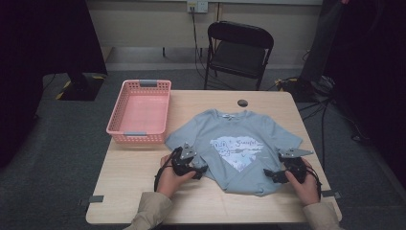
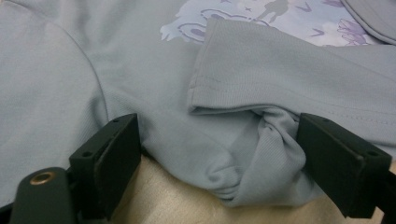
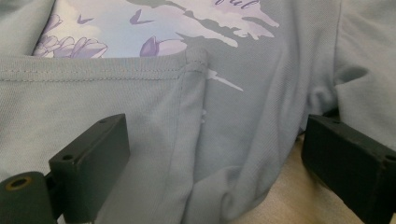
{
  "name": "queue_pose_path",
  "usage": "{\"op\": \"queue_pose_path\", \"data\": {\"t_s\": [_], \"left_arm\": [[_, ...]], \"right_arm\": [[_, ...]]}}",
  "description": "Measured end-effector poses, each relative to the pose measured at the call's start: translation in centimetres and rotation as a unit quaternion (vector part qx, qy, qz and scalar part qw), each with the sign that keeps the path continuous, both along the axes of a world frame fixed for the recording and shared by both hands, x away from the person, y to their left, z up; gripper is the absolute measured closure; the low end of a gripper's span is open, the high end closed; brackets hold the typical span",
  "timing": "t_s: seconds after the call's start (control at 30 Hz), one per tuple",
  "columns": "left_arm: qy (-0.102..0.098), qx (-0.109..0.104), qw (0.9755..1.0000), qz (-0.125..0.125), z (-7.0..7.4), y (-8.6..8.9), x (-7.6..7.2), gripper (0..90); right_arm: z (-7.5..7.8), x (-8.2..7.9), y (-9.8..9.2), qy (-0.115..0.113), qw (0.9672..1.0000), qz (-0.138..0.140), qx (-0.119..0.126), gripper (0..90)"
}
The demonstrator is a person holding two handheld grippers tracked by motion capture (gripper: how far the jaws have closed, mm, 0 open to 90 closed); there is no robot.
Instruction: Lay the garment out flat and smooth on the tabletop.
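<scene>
Shirt point(image 1: 234, 143) lies flat, print up, at the table's point(image 1: 139, 191) centre, its hem toward the person and partly folded back. Left gripper point(image 1: 197, 171) sits at the shirt's near-left corner; the left gripper view shows its 2 jaws apart, bunched hem fabric between them. Right gripper point(image 1: 271, 175) sits at the near-right corner, jaws likewise apart around folded fabric. Basket point(image 1: 140, 112) stands at the table's far-left, just beside a sleeve.

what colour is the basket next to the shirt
Pink, with grey handles; the basket shows best in the high view.
</scene>
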State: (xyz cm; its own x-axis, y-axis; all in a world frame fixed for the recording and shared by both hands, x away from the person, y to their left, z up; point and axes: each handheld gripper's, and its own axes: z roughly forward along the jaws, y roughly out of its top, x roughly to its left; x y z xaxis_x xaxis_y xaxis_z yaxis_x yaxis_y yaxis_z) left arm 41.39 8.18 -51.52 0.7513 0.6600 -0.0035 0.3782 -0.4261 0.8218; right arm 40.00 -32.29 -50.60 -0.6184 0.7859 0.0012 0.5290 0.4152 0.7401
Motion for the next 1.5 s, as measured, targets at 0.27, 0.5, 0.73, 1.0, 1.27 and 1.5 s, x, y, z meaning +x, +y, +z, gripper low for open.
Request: {"op": "queue_pose_path", "data": {"t_s": [0.27,0.5,0.73,1.0,1.27,1.5], "left_arm": [[0.0,0.0,1.0,0.002,0.0,-0.1,0.4,14.3],[0.0,0.0,1.0,0.002,0.0,-0.2,0.6,14.3],[0.0,-0.001,1.0,0.003,0.0,-0.2,0.6,14.3],[-0.001,-0.001,1.0,0.004,0.0,-0.2,0.6,14.4],[-0.001,-0.001,1.0,0.004,0.0,-0.2,0.6,14.4],[-0.001,0.0,1.0,0.004,0.0,-0.2,0.6,14.4]], "right_arm": [[0.0,0.9,-0.1,0.001,1.0,-0.009,0.001,6.5],[0.0,1.4,-0.1,0.001,1.0,-0.009,0.002,6.5],[0.3,1.5,0.0,0.0,0.9999,-0.01,0.004,12.3],[2.4,1.0,1.4,-0.033,0.9988,0.005,0.035,29.9],[1.4,1.8,2.9,-0.014,0.9997,0.006,0.021,58.7],[1.1,3.0,3.4,0.008,0.9996,-0.018,0.02,71.0]]}}
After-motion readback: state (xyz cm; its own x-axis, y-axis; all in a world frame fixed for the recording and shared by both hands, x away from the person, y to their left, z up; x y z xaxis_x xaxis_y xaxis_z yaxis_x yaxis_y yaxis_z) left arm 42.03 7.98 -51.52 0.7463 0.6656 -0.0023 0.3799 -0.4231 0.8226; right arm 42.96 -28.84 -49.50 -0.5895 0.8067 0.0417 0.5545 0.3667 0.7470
